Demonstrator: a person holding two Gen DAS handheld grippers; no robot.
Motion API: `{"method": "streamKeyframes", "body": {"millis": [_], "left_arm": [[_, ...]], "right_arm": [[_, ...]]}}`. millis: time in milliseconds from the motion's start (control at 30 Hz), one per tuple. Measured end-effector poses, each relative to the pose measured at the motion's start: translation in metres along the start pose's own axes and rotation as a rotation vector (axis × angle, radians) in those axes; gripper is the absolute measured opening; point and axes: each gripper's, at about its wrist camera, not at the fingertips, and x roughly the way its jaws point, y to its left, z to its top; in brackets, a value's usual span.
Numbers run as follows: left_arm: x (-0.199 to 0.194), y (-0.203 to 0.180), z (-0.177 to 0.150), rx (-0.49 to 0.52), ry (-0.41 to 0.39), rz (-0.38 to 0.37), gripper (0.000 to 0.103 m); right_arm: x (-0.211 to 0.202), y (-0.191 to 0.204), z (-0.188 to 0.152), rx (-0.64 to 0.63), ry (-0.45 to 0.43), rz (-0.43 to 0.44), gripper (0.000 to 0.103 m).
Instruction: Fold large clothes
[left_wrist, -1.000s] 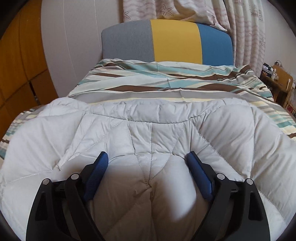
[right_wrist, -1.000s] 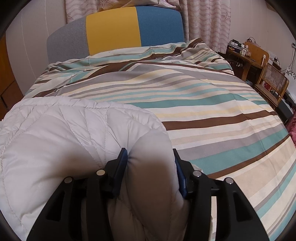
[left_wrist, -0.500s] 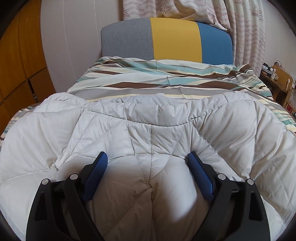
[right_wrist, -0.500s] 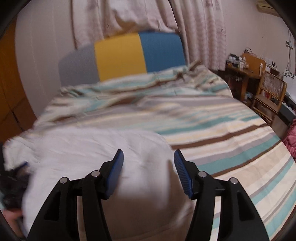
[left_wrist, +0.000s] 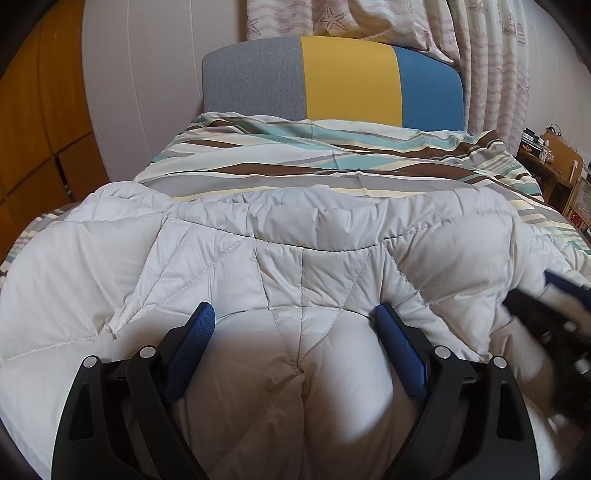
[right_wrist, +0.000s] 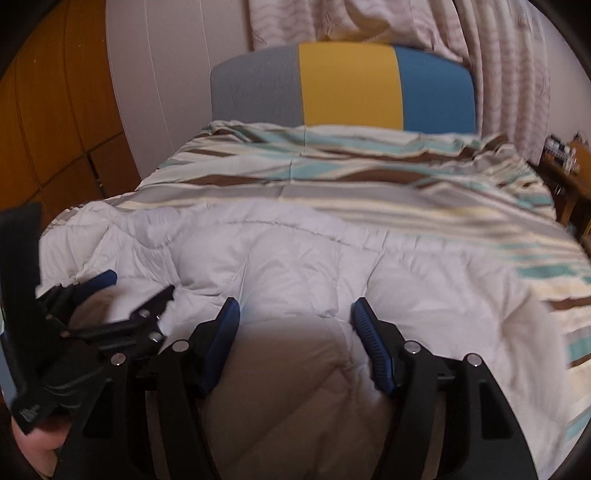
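A bed (left_wrist: 332, 166) in striped covers meets a grey, yellow and blue headboard (left_wrist: 332, 77); patterned curtains (left_wrist: 491, 55) hang right, wooden cabinets (left_wrist: 33, 129) left.

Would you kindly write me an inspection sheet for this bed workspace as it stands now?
Surface: striped bedcover, rumpled near the headboard.
Job's things: white quilted jacket spread across the bed's near end.
Clutter: nothing seen on the bed.
Grippers: left gripper open, straddling a puff of jacket; right gripper open over the jacket.
Cables: nothing seen.
Surroundings: curtains, wooden wardrobe, cluttered side table.
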Motion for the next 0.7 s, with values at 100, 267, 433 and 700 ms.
{"method": "streamKeyframes", "body": {"millis": [100, 267, 433, 700], "left_arm": [[0.0, -0.001, 0.0, 0.001, 0.0, 0.001, 0.088], [0.002, -0.002, -0.001, 0.002, 0.003, 0.009, 0.088], [0.006, -0.004, -0.001, 0.006, 0.01, 0.018, 0.088], [0.002, -0.003, 0.001, 0.008, 0.021, 0.014, 0.089]], "right_arm": [[0.007, -0.008, -0.01, 0.033, -0.006, 0.016, 0.064], [0.02, -0.008, -0.016, 0.034, 0.011, 0.001, 0.066], [0.03, -0.01, -0.016, 0.032, 0.036, -0.013, 0.067], [0.033, -0.01, -0.013, 0.03, 0.035, -0.018, 0.068]]}}
